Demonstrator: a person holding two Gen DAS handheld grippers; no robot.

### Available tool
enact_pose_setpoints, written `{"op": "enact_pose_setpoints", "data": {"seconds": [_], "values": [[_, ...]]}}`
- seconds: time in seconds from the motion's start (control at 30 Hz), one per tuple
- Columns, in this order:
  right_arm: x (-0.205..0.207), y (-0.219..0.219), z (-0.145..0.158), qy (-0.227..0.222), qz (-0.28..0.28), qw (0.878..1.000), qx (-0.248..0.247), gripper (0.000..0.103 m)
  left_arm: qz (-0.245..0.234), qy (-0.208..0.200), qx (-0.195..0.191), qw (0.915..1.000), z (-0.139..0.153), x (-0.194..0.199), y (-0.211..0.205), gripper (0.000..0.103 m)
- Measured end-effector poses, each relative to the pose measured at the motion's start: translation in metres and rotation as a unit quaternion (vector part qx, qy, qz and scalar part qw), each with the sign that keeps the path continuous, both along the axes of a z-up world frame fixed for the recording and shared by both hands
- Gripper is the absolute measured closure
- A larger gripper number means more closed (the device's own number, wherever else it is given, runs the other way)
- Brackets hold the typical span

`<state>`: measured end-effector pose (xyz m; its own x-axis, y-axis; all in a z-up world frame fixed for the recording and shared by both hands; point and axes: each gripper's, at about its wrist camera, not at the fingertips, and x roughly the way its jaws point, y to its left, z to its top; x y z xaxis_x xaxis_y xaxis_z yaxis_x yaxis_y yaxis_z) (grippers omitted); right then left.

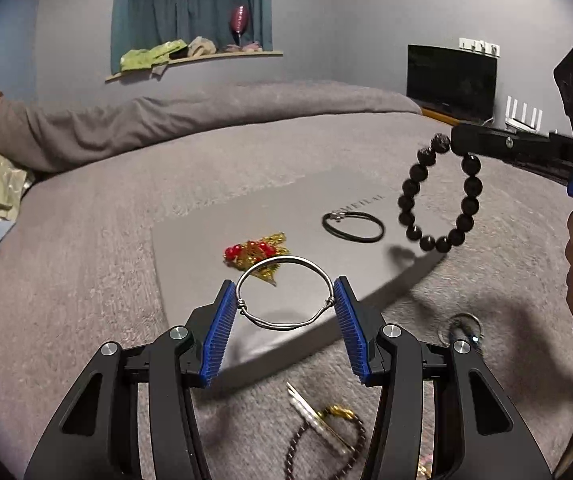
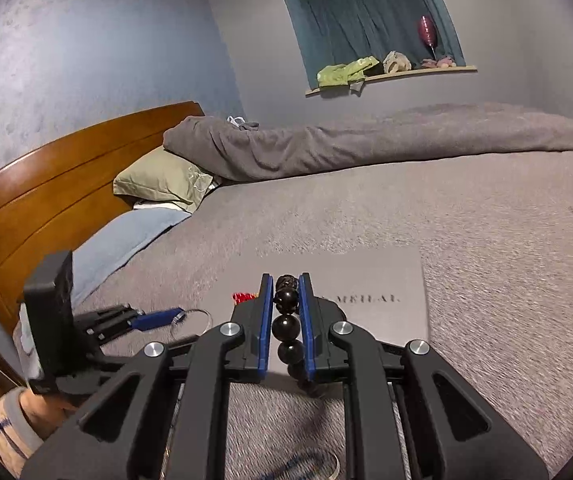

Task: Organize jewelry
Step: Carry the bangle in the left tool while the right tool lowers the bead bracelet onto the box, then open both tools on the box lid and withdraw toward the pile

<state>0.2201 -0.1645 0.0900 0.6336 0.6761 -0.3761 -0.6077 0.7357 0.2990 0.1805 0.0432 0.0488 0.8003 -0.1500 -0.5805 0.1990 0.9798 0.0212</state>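
Centrally, at the lower middle of the left wrist view, the left gripper point(image 1: 284, 300) stands half-wide, its blue pads pressed on opposite sides of the silver bangle point(image 1: 284, 294), whose ring lies roughly flat and crosswise between them; beyond it, toward mid-frame, the grey board point(image 1: 206, 240) carries the red-and-gold brooch point(image 1: 256, 256) and, to the right, the thin black cord bracelet point(image 1: 352, 226); at the right of the frame the right gripper point(image 1: 456, 140) holds the black bead bracelet point(image 1: 440, 196) by its top, the loop hanging upright above the board's right part; in the right wrist view the same gripper point(image 2: 286, 312) is narrow, clamped on the beads point(image 2: 285, 326), board point(image 2: 386, 280) just ahead; both pieces judged poised above the board, the bangle over its near edge, the beads farther in, so either hand could set down next; further pieces lie on the bedspread point(image 1: 86, 240) at lower frame.
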Motion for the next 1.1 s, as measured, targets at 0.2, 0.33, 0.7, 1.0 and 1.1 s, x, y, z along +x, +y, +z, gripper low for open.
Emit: {"op": "enact_pose_setpoints", "data": {"seconds": [0.2,0.33,0.7,1.0,1.1], "values": [[0.029,0.017,-0.002,0.018,0.009,1.0,0.014,0.09,0.002,0.01,-0.011,0.9999,-0.005,0.023,0.005,0.052],[0.047,0.023,-0.009,0.027,0.006,1.0,0.01,0.09,0.001,0.019,-0.011,0.9998,-0.01,0.039,0.006,0.052],[0.09,0.015,-0.058,0.093,-0.042,0.994,-0.028,0.09,0.015,0.045,-0.034,0.9983,-0.025,0.067,0.017,0.051],[0.085,0.013,-0.064,0.085,-0.051,0.994,-0.056,0.078,0.011,0.023,-0.034,0.9991,-0.014,0.049,0.012,0.037],[0.081,0.004,-0.061,0.082,-0.054,0.994,-0.047,0.078,0.008,0.015,-0.029,0.9994,-0.009,0.041,0.01,0.037]]}}
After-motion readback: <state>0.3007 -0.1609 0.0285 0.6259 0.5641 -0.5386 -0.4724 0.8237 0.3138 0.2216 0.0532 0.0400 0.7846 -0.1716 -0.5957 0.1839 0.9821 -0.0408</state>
